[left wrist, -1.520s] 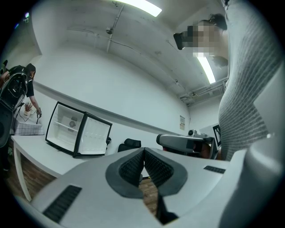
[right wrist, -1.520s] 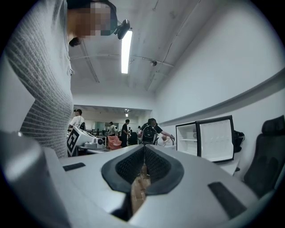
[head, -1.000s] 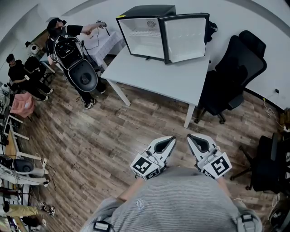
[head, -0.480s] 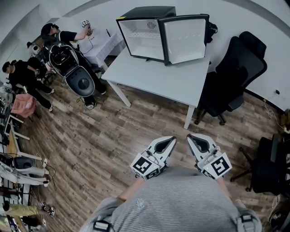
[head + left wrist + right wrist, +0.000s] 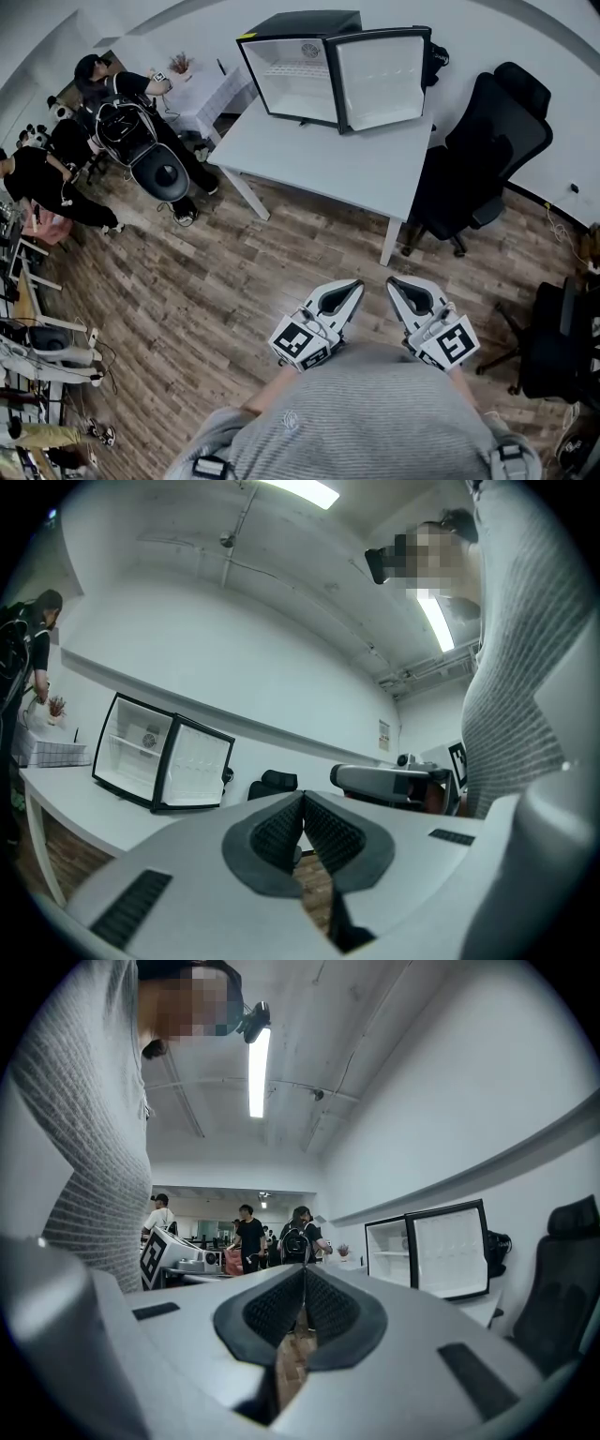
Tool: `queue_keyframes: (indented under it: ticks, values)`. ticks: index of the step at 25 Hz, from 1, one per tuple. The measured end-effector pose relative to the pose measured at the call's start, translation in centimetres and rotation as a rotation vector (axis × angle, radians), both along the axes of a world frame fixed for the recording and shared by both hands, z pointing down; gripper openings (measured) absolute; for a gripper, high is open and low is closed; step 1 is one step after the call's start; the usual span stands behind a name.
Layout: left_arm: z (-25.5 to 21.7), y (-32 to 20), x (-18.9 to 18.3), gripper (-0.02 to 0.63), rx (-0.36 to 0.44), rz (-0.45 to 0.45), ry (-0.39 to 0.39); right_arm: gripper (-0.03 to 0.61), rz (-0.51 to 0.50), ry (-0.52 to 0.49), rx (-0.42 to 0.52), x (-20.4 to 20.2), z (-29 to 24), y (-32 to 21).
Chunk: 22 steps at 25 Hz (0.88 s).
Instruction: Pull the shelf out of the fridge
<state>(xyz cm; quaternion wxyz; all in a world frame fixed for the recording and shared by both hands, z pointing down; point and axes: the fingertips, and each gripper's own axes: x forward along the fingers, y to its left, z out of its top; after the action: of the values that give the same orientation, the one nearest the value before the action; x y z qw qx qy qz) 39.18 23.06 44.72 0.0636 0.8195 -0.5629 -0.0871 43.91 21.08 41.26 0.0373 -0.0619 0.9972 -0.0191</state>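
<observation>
Well ahead, slightly left of the white left gripper [image 5: 356, 286] and right gripper [image 5: 392, 281], both shut tight and empty: thin white wire shelf [image 5: 298, 69], level inside open black mini fridge [image 5: 305, 23] on white table [image 5: 337, 164], seemingly nearer the left.

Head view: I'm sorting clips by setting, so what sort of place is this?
Probably a shared office or lab workspace: a white table carries a small fridge with its door open, black office chairs stand beside it, and other people are busy around tables at the left.
</observation>
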Motion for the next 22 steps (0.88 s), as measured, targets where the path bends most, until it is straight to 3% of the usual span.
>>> queue_keyframes:
  ticks: [10,22]
  values:
    - [0.6,-0.1,-0.4,0.011,-0.017,-0.008,0.010,0.014,-0.011,0.024,-0.026,-0.4,1.0,-0.4]
    - [0.4,-2.0,-4.5,0.012,0.001,0.005,0.028,0.014,0.027,0.024,-0.028,-3.8,0.5,-2.1]
